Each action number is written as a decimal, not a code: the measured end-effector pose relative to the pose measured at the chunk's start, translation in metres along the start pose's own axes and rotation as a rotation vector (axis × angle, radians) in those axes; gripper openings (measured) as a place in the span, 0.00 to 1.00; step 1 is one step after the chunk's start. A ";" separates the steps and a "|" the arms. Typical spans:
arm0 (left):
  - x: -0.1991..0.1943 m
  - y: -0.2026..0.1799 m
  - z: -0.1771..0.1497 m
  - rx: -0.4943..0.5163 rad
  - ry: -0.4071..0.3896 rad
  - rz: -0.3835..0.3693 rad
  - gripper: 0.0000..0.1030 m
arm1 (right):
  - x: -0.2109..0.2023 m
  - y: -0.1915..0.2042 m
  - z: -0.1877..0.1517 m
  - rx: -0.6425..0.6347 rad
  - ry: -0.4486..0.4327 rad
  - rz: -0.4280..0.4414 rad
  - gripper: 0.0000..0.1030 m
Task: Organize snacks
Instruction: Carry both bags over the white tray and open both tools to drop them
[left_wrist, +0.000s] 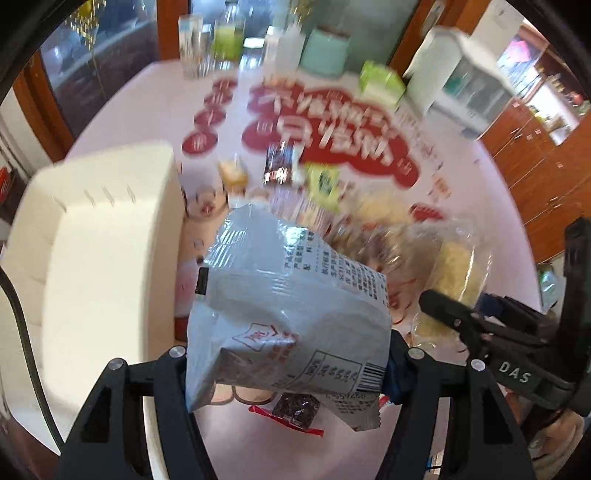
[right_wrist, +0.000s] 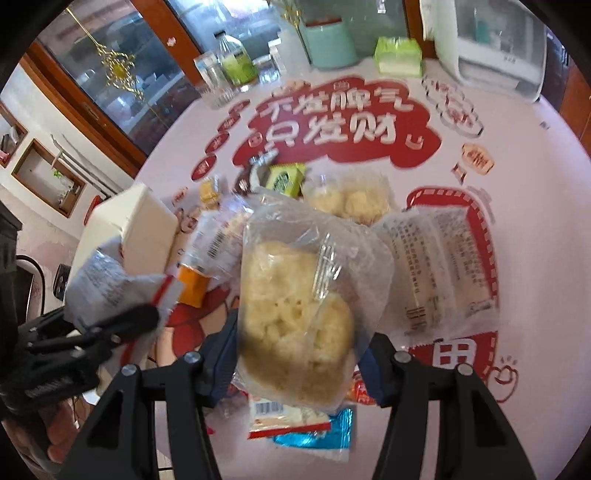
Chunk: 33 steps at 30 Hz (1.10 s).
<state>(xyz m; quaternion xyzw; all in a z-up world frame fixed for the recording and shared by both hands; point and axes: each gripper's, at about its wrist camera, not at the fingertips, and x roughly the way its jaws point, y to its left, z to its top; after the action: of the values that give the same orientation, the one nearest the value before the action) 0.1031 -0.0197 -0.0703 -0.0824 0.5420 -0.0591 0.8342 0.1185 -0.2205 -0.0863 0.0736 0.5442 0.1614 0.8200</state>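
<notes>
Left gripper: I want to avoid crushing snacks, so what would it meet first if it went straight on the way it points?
Left gripper, shut on the grey packet, probably meets the loose snacks; depth is unclear.

Black angular tool (left_wrist: 288, 354) arms, silver screw heads, blue pads (white "DAS" lettering on the other).
</notes>
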 end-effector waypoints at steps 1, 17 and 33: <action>-0.008 0.000 0.002 0.012 -0.021 -0.003 0.64 | -0.007 0.004 0.001 -0.002 -0.016 -0.007 0.55; -0.124 0.118 -0.003 0.121 -0.203 0.117 0.66 | -0.064 0.152 -0.006 -0.015 -0.143 0.016 0.55; -0.115 0.216 -0.026 0.103 -0.166 0.230 0.70 | -0.001 0.283 -0.034 -0.178 -0.003 0.004 0.56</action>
<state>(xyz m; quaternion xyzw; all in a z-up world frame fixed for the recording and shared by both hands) 0.0349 0.2120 -0.0215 0.0183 0.4733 0.0161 0.8806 0.0345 0.0421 -0.0150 0.0016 0.5261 0.2107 0.8239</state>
